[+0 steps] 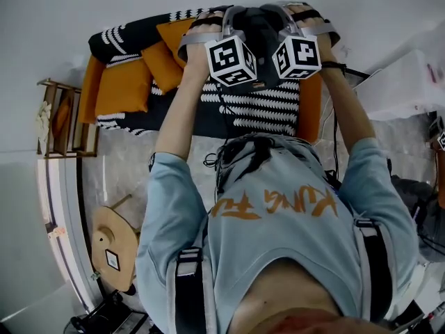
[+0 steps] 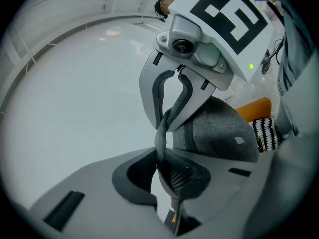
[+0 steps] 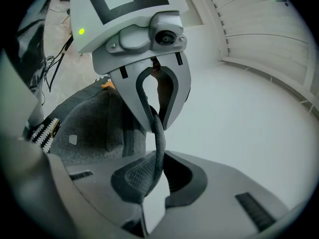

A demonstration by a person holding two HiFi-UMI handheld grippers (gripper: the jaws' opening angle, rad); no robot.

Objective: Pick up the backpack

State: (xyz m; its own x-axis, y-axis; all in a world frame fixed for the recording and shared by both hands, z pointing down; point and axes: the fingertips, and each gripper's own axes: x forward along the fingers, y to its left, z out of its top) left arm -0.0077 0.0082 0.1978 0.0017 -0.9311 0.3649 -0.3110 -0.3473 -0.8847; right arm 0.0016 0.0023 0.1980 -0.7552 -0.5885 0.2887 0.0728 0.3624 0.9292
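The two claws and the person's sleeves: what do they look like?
The left claw and right claw are light grey with dark textured pads. Each carries a white cube with black square markers. The person wears a light blue short-sleeved shirt with orange print.

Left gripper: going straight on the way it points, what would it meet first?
Probably the right gripper, facing it just ahead; the left gripper and it are both shut on the backpack strap running between them. Depth is hard to judge.
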